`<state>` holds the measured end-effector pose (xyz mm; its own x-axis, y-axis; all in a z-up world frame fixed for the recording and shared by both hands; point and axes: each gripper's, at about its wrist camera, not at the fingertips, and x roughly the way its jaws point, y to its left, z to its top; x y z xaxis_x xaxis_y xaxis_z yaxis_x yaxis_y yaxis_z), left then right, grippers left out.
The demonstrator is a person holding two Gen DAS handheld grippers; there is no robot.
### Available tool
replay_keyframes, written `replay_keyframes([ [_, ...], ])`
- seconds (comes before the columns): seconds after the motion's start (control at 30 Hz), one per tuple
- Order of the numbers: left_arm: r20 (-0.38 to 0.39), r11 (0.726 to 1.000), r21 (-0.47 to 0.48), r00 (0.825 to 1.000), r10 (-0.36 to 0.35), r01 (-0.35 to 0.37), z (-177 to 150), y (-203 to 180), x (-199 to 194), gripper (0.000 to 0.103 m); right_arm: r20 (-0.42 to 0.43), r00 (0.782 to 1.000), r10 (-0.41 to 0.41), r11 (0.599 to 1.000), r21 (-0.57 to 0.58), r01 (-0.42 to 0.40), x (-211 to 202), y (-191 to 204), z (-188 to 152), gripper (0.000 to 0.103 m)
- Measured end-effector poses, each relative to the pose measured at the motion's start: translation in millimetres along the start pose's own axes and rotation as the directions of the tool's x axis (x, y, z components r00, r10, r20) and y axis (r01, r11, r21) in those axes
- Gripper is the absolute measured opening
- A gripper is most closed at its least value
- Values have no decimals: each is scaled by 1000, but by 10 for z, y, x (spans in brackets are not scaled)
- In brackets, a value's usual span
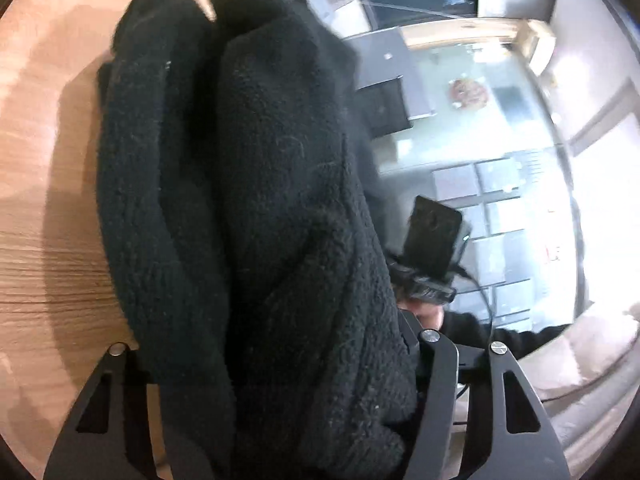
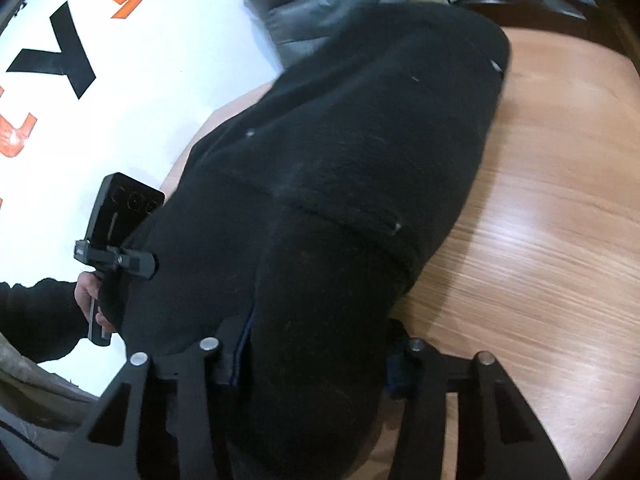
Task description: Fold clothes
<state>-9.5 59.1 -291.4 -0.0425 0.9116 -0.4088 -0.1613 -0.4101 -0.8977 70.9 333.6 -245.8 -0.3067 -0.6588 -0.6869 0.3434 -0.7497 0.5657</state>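
A thick black fleece garment [image 1: 248, 200] lies bunched in folds on the wooden table [image 1: 32, 208]. My left gripper [image 1: 276, 364] is shut on its near end, and the fabric fills the whole gap and hides the pads. In the right wrist view the same garment [image 2: 352, 168] stretches away over the table [image 2: 540, 240]. My right gripper [image 2: 312, 354] is shut on a thick roll of it. Each view shows the other gripper's handle beyond the cloth's edge, the right handle [image 1: 432, 240] and the left handle [image 2: 120, 232], each held in a hand.
A grey padded jacket [image 2: 320, 12] lies past the garment's far end. A white banner [image 2: 132, 92] with orange and black letters lies below the table's left edge. A dark sleeve [image 2: 36, 320] reaches in at lower left. Pale floor tiles [image 1: 480, 184] show beyond the table.
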Motion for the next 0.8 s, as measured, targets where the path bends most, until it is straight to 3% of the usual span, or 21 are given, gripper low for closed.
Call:
replay_keyframes([
  [0.1,37,999,26,999,26,-27,29,-171,-389,62,57,998,3,1000,-30,-1,43,423,123,46],
  [0.2,110,993,89,992,62,-72,91,-457,-1048,62,130,991,26,996,-87,-15,43,940,391,45],
  [0.37,235,950,197,952,194,-242,347,-837,-2450,63,219,967,128,974,-210,-82,350,1916,1125,46],
  [0.47,275,922,202,922,272,-332,679,-550,-3312,64,244,955,167,958,-268,-100,879,2444,1600,46],
  [0.57,282,891,173,887,364,-421,1012,72,-3958,64,240,959,149,961,-263,-84,1647,2767,1921,46],
  [0.63,264,873,131,865,426,-470,1241,713,-4164,64,213,971,110,972,-228,-60,2294,2829,2065,46],
  [0.7,235,855,91,846,479,-510,1422,1328,-4283,58,122,992,22,984,-179,0,3154,2782,2135,46],
  [0.77,194,845,64,837,512,-531,1494,1811,-4253,58,11,997,-76,983,-168,77,3809,2739,2095,49],
  [0.8,196,851,69,844,500,-520,1502,1918,-4260,58,5,996,-93,982,-167,93,3898,2746,2075,49],
])
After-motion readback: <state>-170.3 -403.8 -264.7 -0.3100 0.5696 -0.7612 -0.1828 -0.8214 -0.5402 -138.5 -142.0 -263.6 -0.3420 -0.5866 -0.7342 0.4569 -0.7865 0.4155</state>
